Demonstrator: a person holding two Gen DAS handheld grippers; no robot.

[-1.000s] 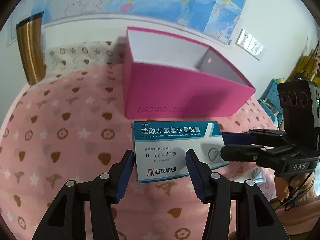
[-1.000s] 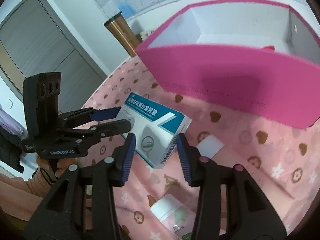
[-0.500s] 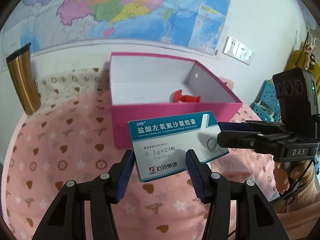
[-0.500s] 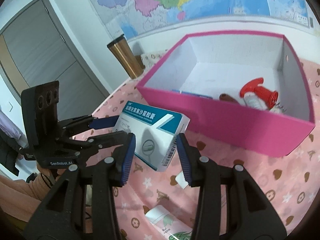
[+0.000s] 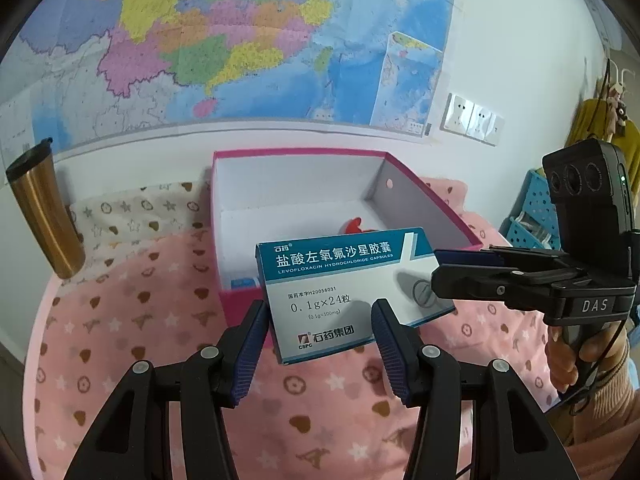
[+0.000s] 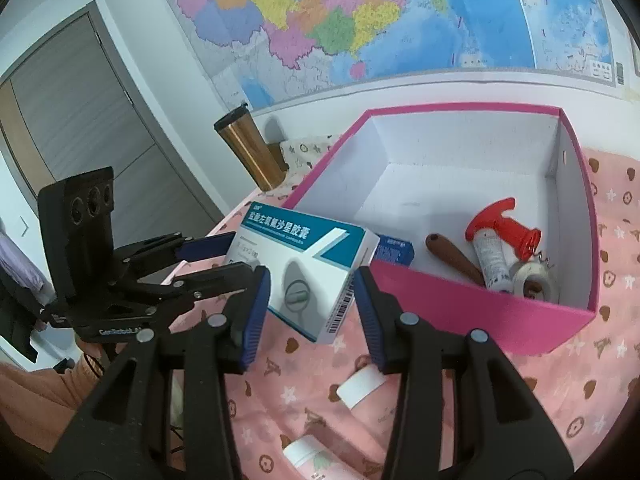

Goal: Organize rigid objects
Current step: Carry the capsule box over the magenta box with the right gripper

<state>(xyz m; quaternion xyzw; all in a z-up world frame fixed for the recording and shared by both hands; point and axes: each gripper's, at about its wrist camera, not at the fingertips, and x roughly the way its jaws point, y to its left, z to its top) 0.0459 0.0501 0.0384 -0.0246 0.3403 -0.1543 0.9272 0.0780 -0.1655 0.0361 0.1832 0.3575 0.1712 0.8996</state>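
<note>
A white and teal medicine box (image 5: 340, 292) is held in the air by both grippers, just in front of the near wall of a pink open box (image 5: 424, 208). My left gripper (image 5: 318, 342) is shut on its near end; my right gripper (image 6: 312, 300) is shut on the other end, which shows in the right wrist view (image 6: 304, 268). The right gripper also shows from the side in the left wrist view (image 5: 448, 268). The pink box (image 6: 460, 304) holds a red-capped tube (image 6: 500, 244), a brown handle (image 6: 452, 258), a blue packet (image 6: 394, 250) and a tape roll (image 6: 532, 280).
A gold tumbler (image 5: 44, 212) stands at the back left by the wall. On the pink patterned cloth (image 5: 132, 320) near the right gripper lie a small white piece (image 6: 360, 386) and a white bottle (image 6: 316, 456). A blue basket (image 5: 532, 212) stands off to the right.
Both grippers have lifted the medicine box off the cloth and raised it to the height of the pink box's rim. The inside of the pink box has come into view.
</note>
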